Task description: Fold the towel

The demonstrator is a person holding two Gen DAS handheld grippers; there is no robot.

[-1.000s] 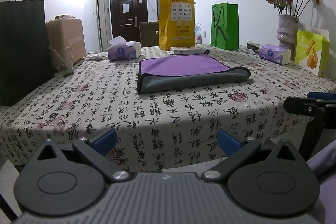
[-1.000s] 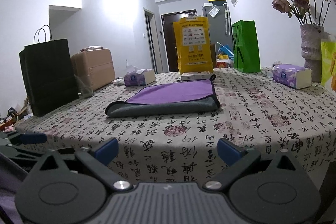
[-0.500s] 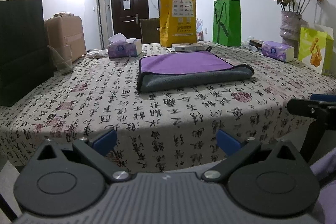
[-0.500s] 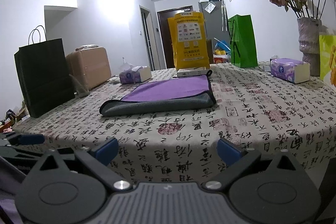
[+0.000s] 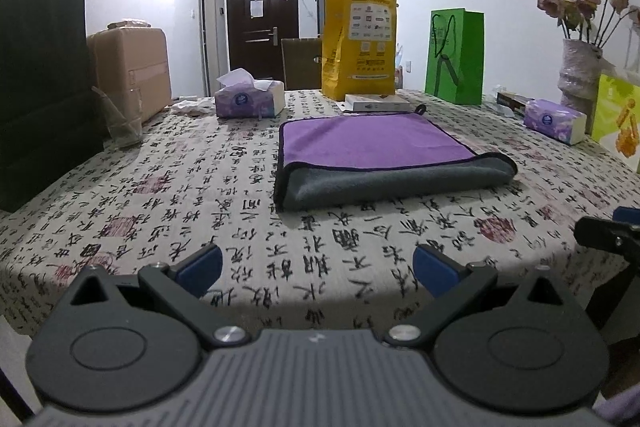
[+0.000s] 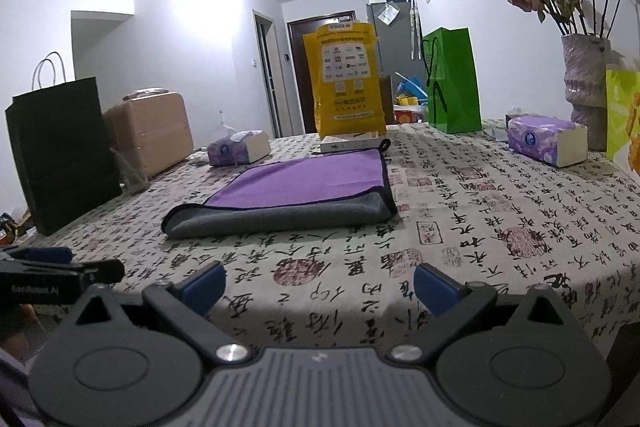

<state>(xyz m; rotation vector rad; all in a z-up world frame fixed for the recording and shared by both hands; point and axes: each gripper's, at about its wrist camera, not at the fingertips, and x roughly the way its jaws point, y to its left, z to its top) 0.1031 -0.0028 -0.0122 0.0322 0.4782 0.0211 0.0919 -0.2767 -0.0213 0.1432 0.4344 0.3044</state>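
The folded purple and gray towel [image 5: 384,157] lies flat on the table [image 5: 200,219], its long side running left to right, well ahead of both wide-open, empty claws, the left gripper [image 5: 316,269] and the right gripper [image 6: 320,285].

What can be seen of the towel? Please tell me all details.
The towel lies flat near the middle of the table, already folded once. Its top face is purple, its underside grey, and a dark trim runs along the edges. The cloth looks soft and thick, like microfibre. The rounded grey fold faces the cameras; a small dark loop sticks out at a far corner, close to a flat white box. Neither gripper touches it: it rests only on the printed tablecloth.
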